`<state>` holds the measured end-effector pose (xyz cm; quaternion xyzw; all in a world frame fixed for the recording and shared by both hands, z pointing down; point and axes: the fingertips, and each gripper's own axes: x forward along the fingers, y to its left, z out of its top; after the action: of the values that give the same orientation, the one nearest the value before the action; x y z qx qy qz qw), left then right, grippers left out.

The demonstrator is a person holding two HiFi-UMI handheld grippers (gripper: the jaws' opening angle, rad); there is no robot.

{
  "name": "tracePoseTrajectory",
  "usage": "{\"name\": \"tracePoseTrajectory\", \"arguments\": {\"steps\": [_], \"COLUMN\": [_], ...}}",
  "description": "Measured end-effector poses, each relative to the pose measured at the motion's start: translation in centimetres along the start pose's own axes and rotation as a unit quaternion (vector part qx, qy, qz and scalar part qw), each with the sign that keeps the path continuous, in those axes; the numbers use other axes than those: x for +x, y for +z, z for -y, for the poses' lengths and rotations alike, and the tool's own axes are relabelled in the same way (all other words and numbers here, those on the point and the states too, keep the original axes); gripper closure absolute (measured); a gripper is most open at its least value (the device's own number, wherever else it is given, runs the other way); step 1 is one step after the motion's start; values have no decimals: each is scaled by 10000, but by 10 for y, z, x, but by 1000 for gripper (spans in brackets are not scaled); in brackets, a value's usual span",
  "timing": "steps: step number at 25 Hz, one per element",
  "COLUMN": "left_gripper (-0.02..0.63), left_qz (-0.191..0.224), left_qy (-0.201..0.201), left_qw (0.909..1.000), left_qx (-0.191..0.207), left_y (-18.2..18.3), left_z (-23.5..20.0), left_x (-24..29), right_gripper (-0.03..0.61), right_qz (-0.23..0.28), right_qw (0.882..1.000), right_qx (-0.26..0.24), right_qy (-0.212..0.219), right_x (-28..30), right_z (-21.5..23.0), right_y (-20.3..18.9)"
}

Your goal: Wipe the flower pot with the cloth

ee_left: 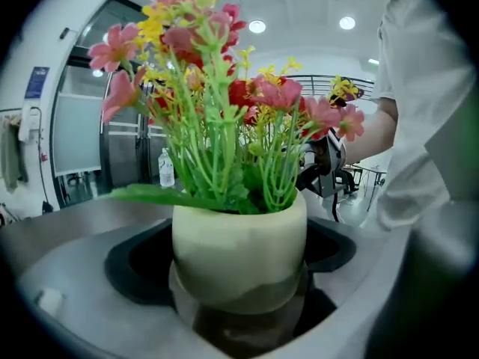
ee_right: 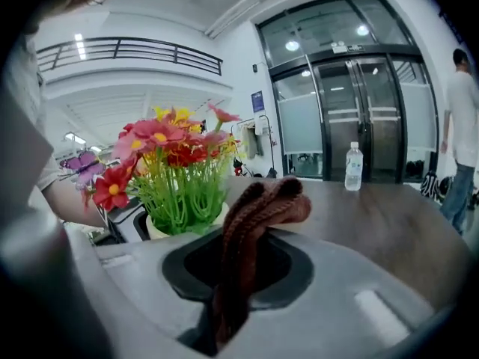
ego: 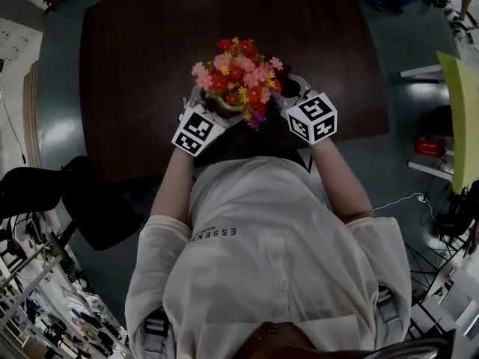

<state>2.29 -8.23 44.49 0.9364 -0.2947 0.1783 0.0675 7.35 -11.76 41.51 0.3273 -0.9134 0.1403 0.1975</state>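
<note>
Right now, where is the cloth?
In the right gripper view, the brown cloth is clamped in the right gripper, just beside the flower pot, which the left gripper holds.

One flower pot [ee_left: 239,256], seemingly one cloth [ee_right: 253,226]

Head view: flowers [ego: 238,72] hide most of the flower pot [ego: 219,107] and the jaw ends of left gripper [ego: 196,114] and right gripper [ego: 296,96]; right gripper view: cloth [ee_right: 258,208] lower end lost in the dark jaw gap, pot showing only a rim sliver, person [ee_right: 460,133] cut by right edge, bottle [ee_right: 353,169] label unreadably small.
</note>
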Motion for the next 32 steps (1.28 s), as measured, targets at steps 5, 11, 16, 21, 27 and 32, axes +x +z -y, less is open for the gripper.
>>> {"name": "tracePoseTrajectory", "arguments": {"steps": [5,11,16,21,27,32], "left_gripper": [69,69,67,67,54,32], "left_qz": [-166,-246,-338,-566,-967,-631], "left_qy": [-348,-399,-394,-436,-356,91], "left_qw": [9992,9989,9986,9974,9942,9959], "left_qx": [-128,-46,-114,-96,-307,-645], "left_y": [-31,-63,-79,-82,-89,-76], "left_z": [4,3,4,3,5,-3], "left_x": [17,30,40,45,50,20], "right_gripper": [531,531,531,531,531,531], "right_qz": [-59,-120,-174,-129,-101,-45], "right_qw": [9989,9965,9949,9935,9872,9836], "right_qx": [460,821,993,1119,1586,1796], "right_qy": [38,-45,-94,-139,-103,-129], "right_x": [10,24,26,27,18,4], "right_z": [9,13,15,18,28,24], "right_y": [-39,-71,-88,-88,-90,-87]}}
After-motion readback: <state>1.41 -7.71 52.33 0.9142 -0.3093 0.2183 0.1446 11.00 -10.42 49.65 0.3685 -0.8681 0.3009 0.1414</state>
